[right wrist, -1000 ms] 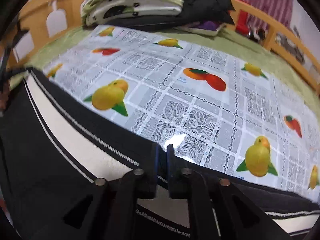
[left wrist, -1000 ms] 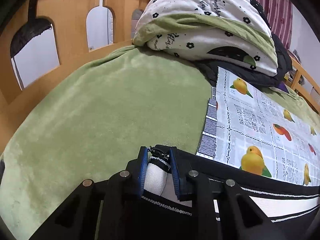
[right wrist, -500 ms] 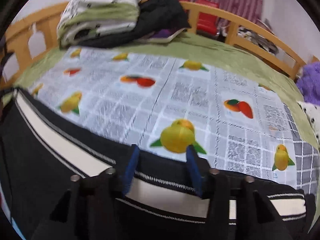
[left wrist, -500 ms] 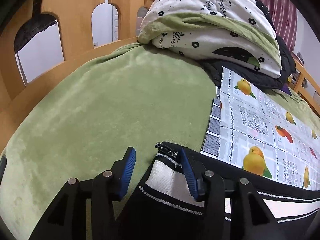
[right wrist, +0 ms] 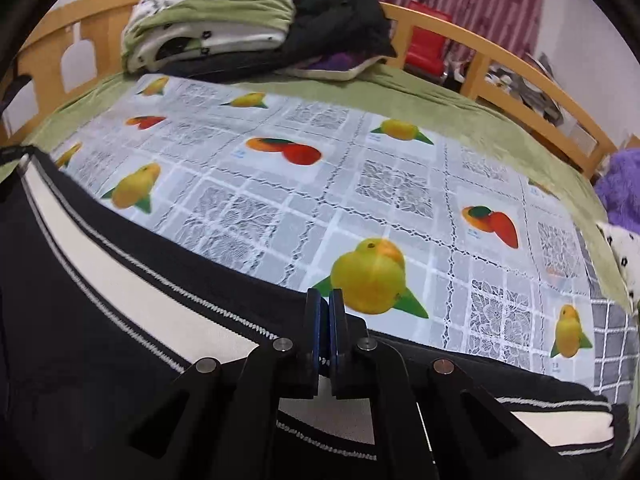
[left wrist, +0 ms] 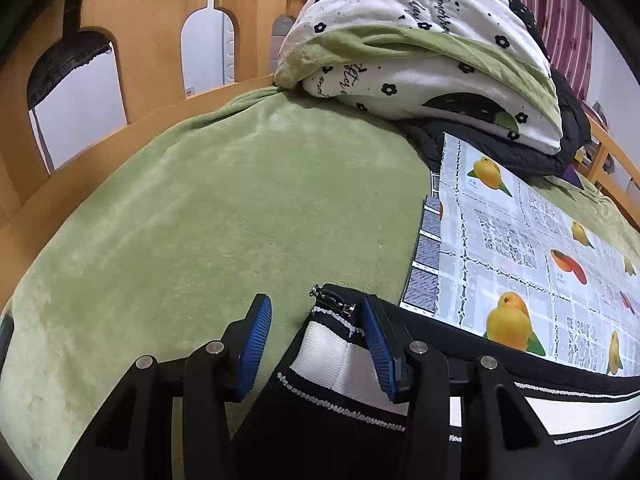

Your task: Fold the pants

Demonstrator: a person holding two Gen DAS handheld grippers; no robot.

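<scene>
Black pants with a white side stripe (left wrist: 320, 360) lie along the near edge of the bed; they also show in the right wrist view (right wrist: 100, 280). My left gripper (left wrist: 316, 324) is open, its blue pads either side of the pants' end with the metal zipper pull (left wrist: 332, 300), not clamping it. My right gripper (right wrist: 325, 300) is shut, pads together above the pants' far edge; no cloth shows between the tips.
A fruit-print plastic cloth (right wrist: 360, 184) covers the green blanket (left wrist: 220, 200). A folded quilt (left wrist: 420, 60) and dark clothes (right wrist: 340, 24) are stacked at the headboard. Wooden bed rails (right wrist: 500, 64) run around. A purple plush (right wrist: 620, 184) lies at the right.
My left gripper opened and let go of the pants' end, which now lies on the bed. My right gripper opened, shifted right along the pants, then shut again.
</scene>
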